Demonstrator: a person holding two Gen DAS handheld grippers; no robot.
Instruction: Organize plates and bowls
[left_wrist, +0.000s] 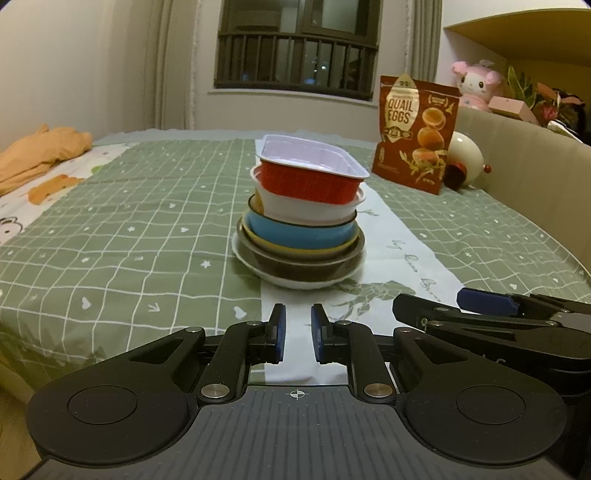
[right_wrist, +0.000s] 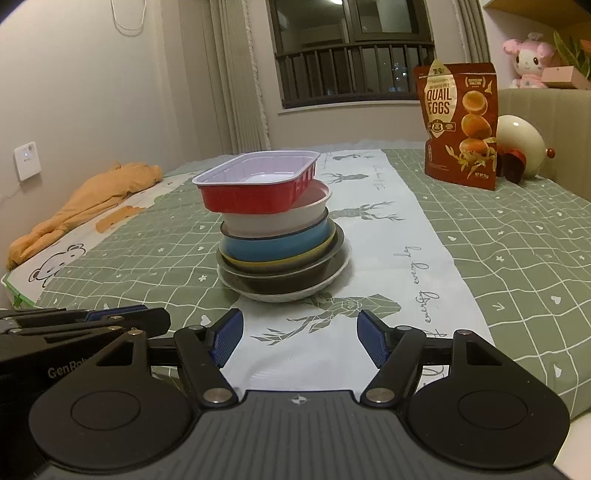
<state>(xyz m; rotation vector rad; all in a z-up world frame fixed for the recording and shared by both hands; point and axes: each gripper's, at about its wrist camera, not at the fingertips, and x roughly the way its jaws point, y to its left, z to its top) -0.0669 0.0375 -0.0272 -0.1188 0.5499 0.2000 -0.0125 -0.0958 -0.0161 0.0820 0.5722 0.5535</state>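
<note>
The bowls and plates stood in one pile in the middle of the bed (left_wrist: 147, 206), on its green checked cover. At the bottom was a flat white plate (left_wrist: 295, 282), the widest thing, so it made a good base. On it sat a dark bowl (left_wrist: 295, 264), then a yellow one (left_wrist: 295, 251), a blue bowl (left_wrist: 299, 232) and a white bowl (left_wrist: 306, 210). Each sat inside the one under it, which kept them snug.

On top was a red tray (left_wrist: 314, 181). It was a long box shape, not round, so it could not sink in. It sat tilted and stuck out past the white bowl's rim, and I think it could slip off.

Both tools were low and near the pile but touched nothing. The left hand-held gripper (left_wrist: 295, 338) had its blue pads nearly together, with nothing between them. The right hand-held gripper (right_wrist: 300, 339) had its pads apart and was empty too, maybe ready for the tray.

A bag of quail eggs (right_wrist: 458, 125) stood well behind.
</note>
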